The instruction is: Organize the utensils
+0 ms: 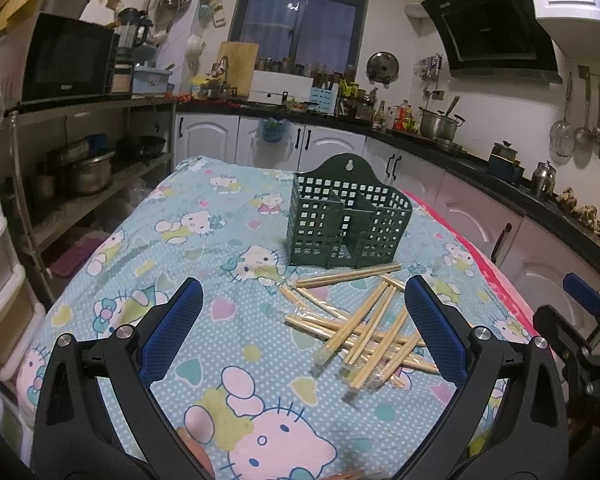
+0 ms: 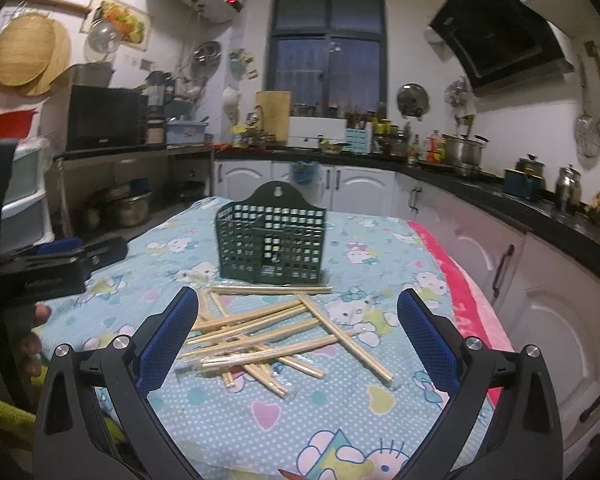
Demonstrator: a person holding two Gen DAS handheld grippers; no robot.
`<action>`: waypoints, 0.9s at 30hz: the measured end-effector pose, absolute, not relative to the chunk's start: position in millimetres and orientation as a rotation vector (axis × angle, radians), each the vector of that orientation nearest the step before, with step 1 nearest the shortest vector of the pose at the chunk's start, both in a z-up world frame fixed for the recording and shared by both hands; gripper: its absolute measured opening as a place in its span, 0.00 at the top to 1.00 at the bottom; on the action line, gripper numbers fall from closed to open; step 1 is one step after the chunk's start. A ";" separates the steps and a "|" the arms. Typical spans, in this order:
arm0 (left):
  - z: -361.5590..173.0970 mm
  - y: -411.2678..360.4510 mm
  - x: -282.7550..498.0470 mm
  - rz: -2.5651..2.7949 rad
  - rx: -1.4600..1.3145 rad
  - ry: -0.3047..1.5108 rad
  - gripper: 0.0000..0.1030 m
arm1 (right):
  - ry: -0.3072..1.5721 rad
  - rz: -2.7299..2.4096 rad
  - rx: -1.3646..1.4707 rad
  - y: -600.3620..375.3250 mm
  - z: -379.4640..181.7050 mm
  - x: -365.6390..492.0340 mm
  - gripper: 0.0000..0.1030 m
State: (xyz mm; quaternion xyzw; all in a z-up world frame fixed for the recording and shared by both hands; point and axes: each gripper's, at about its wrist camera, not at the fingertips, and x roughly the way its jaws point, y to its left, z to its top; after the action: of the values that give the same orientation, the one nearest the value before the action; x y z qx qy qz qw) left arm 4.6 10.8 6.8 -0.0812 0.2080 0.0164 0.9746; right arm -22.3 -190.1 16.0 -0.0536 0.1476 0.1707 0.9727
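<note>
Your right gripper (image 2: 292, 320) hangs spread wide and empty over the near edge of the chopsticks (image 2: 260, 340), which lie in a loose crossed pile on the patterned cloth (image 2: 260, 412). Your left gripper (image 1: 302, 320) is equally wide, the pile at its 2 o'clock. Nothing is sorted yet, I judge. Next, close on one pair, then carry it toward 12 o'clock to the green slotted holder (image 2: 270, 244).

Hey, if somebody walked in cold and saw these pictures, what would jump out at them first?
Probably the loose pile of wooden chopsticks crisscrossed on the cartoon-cat tablecloth, some in clear wrappers. Just behind it stands an empty dark green slotted utensil holder. Both the left gripper and right gripper are open, with the pile ahead of them.
</note>
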 end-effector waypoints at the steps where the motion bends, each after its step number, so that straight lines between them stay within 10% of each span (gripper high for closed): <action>1: 6.1 13.3 5.3 0.036 -0.171 0.428 0.09 | 0.295 0.357 -0.116 -187.5 16.5 -22.9 0.06; 27: 2.6 53.5 53.5 -0.023 -0.244 0.561 0.09 | 0.370 0.461 -0.161 -162.2 23.4 23.7 0.06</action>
State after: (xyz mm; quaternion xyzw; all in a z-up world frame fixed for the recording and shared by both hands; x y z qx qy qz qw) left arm 53.5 53.5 2.6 -0.1203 0.2762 -0.0114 0.9535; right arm 23.7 -162.2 23.4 -0.0791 0.1822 0.2269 0.9535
